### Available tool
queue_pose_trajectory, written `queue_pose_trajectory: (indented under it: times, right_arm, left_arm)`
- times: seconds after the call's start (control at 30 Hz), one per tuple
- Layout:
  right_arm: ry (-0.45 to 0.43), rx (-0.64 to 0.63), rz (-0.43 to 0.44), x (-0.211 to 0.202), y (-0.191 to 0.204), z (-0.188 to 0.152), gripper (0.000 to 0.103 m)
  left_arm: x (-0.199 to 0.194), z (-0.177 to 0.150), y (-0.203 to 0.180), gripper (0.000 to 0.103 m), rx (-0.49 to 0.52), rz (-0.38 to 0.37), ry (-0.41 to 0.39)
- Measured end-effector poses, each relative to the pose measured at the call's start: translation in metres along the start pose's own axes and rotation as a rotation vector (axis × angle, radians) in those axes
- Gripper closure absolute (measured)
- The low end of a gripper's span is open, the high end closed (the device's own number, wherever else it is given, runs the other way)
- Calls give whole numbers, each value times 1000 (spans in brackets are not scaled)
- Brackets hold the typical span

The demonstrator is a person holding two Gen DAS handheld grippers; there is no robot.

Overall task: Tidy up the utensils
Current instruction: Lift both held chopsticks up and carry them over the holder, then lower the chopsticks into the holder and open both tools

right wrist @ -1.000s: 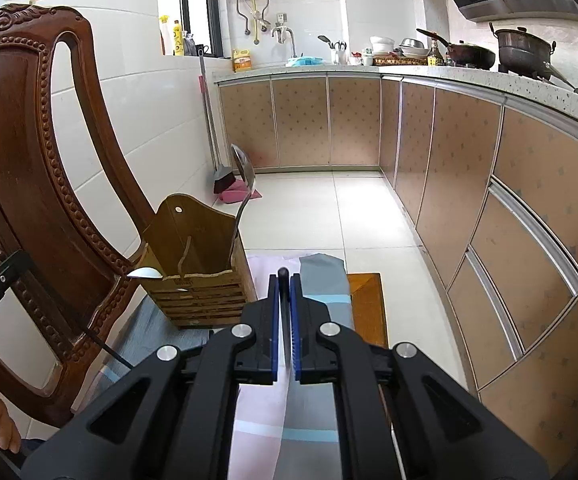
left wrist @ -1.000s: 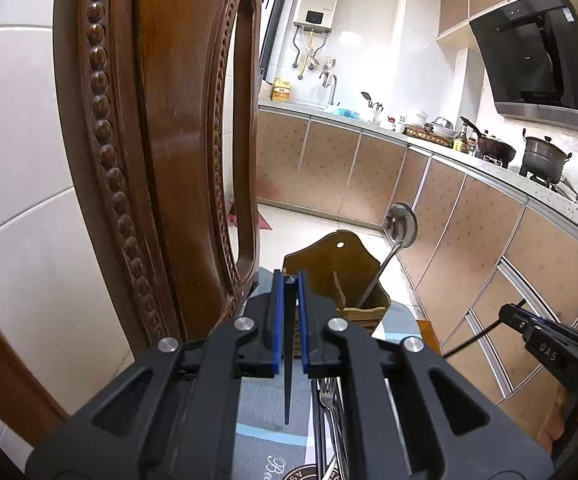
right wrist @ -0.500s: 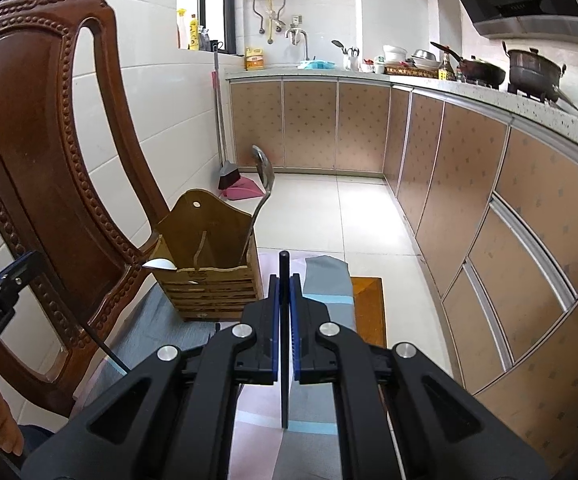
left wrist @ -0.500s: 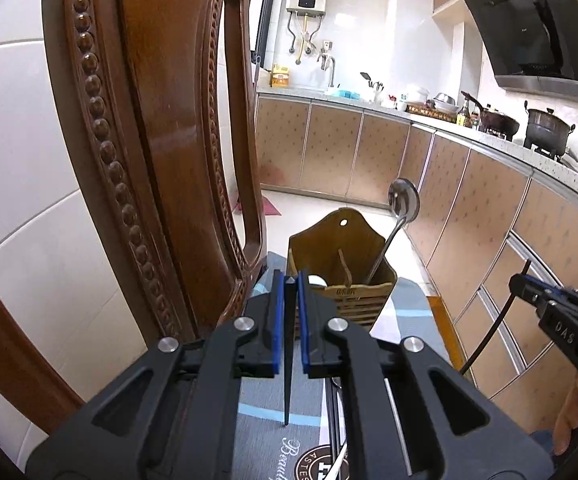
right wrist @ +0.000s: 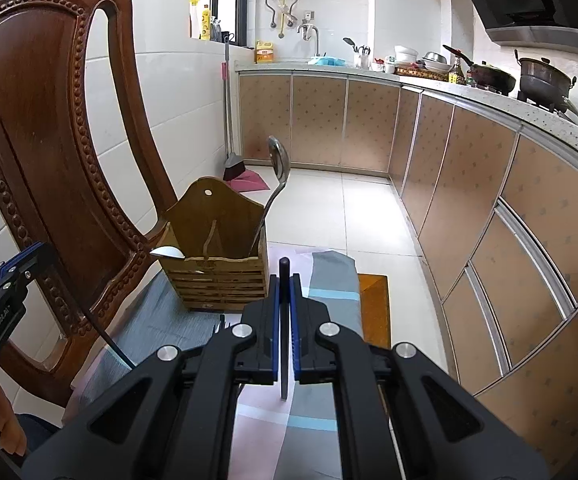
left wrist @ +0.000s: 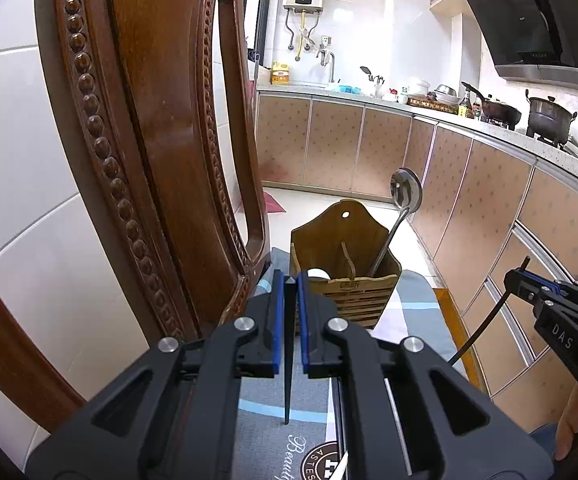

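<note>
Chopsticks fill both our grippers. On the left, our left gripper [left wrist: 288,280] is clamped on a dark chopstick [left wrist: 287,360], its thin tip hanging over the striped cloth [left wrist: 413,304]. Ahead stands the wooden holder [left wrist: 349,256] beside the chair back [left wrist: 161,120] — a metal ladle [left wrist: 403,200] leans in its right compartment, a white spoon [right wrist: 168,252] in the left. Our right gripper [right wrist: 285,280] is closed tight on a second chopstick [right wrist: 284,320].

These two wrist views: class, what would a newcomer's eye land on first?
Each gripper, left and right, pinches a black chopstick. Ahead, a wooden holder on the cloth holds a ladle. A carved chair looms left.
</note>
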State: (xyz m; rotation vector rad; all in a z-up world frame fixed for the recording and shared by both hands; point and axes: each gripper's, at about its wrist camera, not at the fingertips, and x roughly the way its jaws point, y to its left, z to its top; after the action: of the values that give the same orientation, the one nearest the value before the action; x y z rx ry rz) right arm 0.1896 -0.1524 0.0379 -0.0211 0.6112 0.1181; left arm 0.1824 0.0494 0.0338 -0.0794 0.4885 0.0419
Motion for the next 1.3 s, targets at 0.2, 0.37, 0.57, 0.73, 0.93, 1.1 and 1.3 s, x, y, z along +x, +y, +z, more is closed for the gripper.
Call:
queue_pose_trajectory:
  times: [0.2,0.37,0.57,0.73,0.93,1.1,1.3]
  right_arm:
    - [-5,-5,13,-2,3,2,97]
    - [2,-7,19,-1,4,0,98]
    - [20,-10,29,5,7,-5,97]
    - [15,-10,39,6,9,-3,98]
    - [-10,-31,46,3,14,8,98]
    - [-45,-33,62,-4,16,29,97]
    - [-153,13,108,-18,8,86,97]
  left_arm:
    - [0,-1,-1,96,9,2,-7]
    - [0,-2,-3,96,15,3,-5]
    - [4,-4,-3,96,18,5,3]
    - [5,-1,-4,96,19,4,-6]
    - [6,17,-9,96,31,-10,-25]
    - [7,50,-8,96,13,-54,-66]
    - [17,106,-3,96,-10,-35,-160]
